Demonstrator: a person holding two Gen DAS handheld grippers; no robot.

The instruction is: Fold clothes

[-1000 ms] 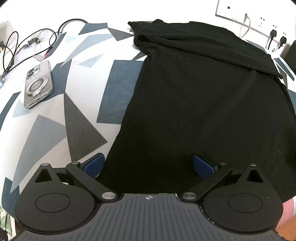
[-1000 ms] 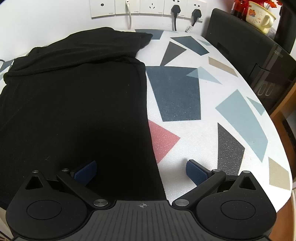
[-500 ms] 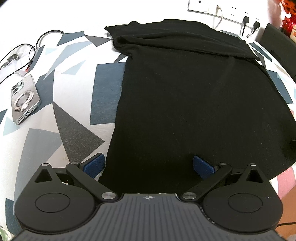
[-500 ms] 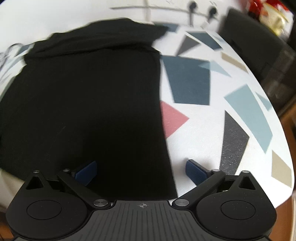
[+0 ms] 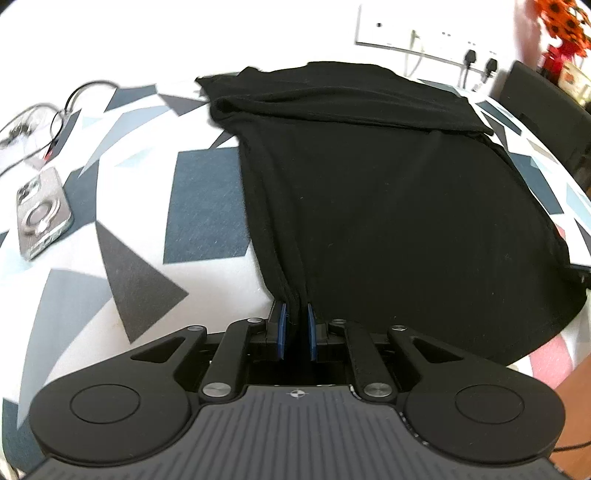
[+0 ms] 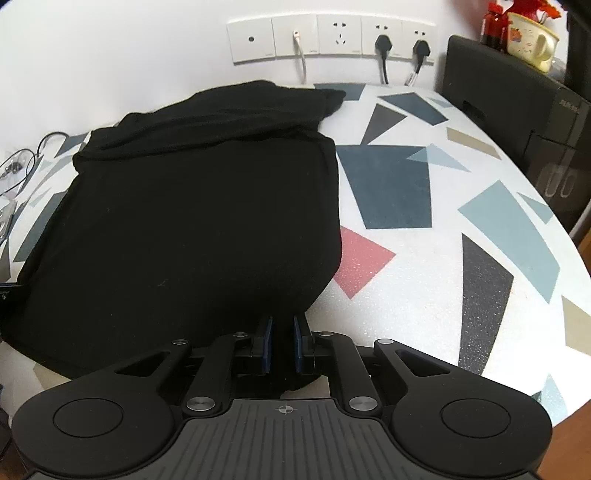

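Observation:
A black garment (image 5: 388, 206) lies spread on the patterned table, its far end folded over near the wall; it also shows in the right wrist view (image 6: 192, 221). My left gripper (image 5: 294, 325) is shut on the garment's near left corner, and the cloth bunches into pleats between the blue pads (image 5: 282, 328). My right gripper (image 6: 282, 343) is shut on the garment's near right corner, with black cloth pinched between its pads (image 6: 266, 345).
A phone (image 5: 42, 214) with a ring holder lies at the left, with cables (image 5: 55, 114) behind it. Wall sockets (image 6: 332, 38) with plugs sit behind the table. A black appliance (image 6: 517, 122) stands at the right, a mug (image 6: 528, 35) on top.
Both grippers were open over the garment's near edge; now both have shut on its near corners. The cloth has gathered at each grip.

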